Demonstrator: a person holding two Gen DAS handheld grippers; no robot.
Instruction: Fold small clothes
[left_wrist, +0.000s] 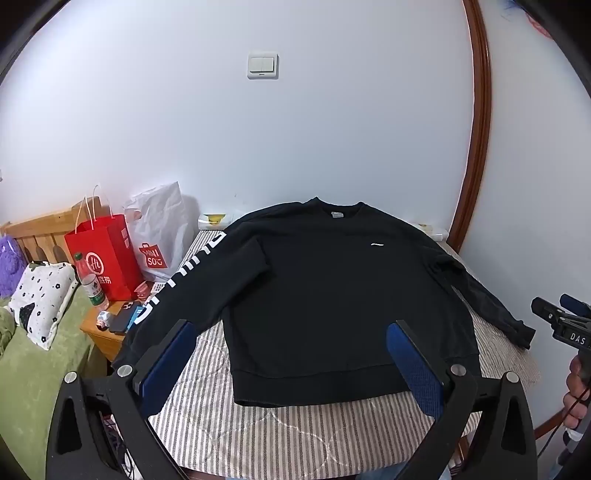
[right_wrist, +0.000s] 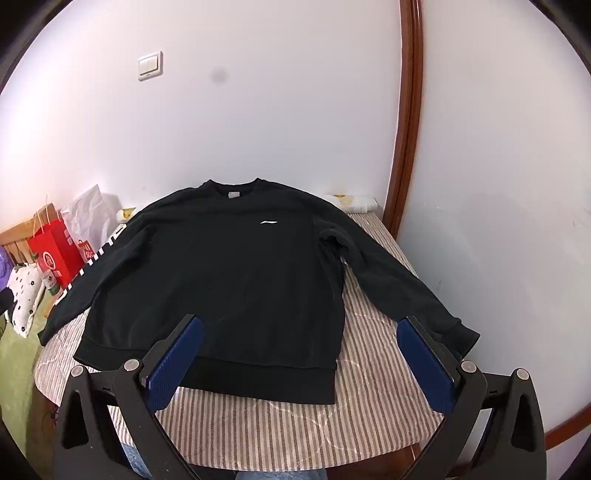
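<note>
Black sweatshirt (left_wrist: 332, 291) lies flat, front up, on the striped table cover (left_wrist: 280, 432); collar toward the wall, hem nearest the grippers, long axis running away from them. Small white logo on chest; white lettering down one sleeve, unreadable. Bags beside: "MINISO" bag (left_wrist: 155, 236), red bag (left_wrist: 107, 254). Left gripper (left_wrist: 291, 363) and right gripper (right_wrist: 301, 360) both spread wide, holding nothing, above the hem
</note>
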